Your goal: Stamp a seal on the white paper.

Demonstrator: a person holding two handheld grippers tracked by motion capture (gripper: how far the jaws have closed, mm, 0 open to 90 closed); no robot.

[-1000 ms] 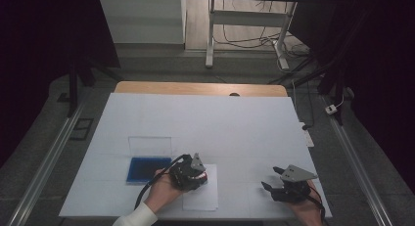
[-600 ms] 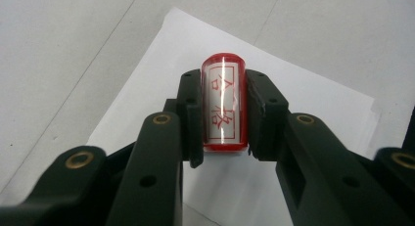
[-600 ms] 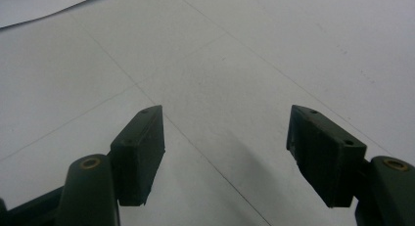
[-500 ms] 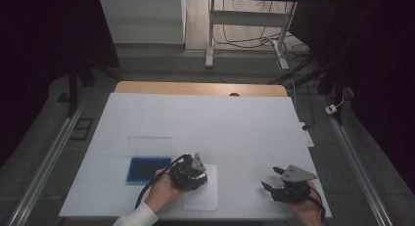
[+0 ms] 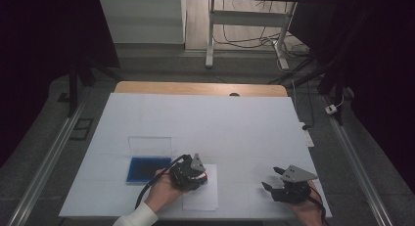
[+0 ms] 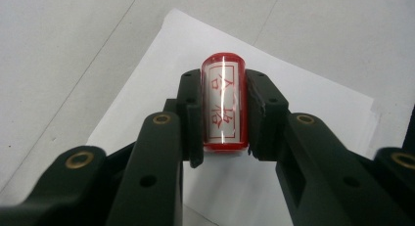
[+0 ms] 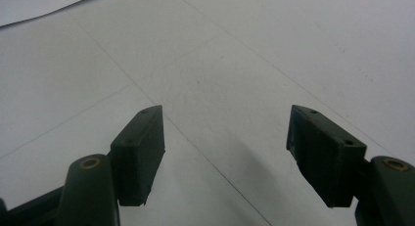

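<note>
left gripper [image 6: 222, 113]: clamped a red stamp [image 6: 222, 106] between both pads, over a white paper sheet [image 6: 303, 94] | right gripper [image 7: 225, 147]: jaws stood wide, nothing between, well apart from stamp | blue ink pad [image 5: 148, 169]: just left of the sheet

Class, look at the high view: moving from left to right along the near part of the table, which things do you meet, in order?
Blue ink pad → left claw over the paper sheet → right claw.
</note>
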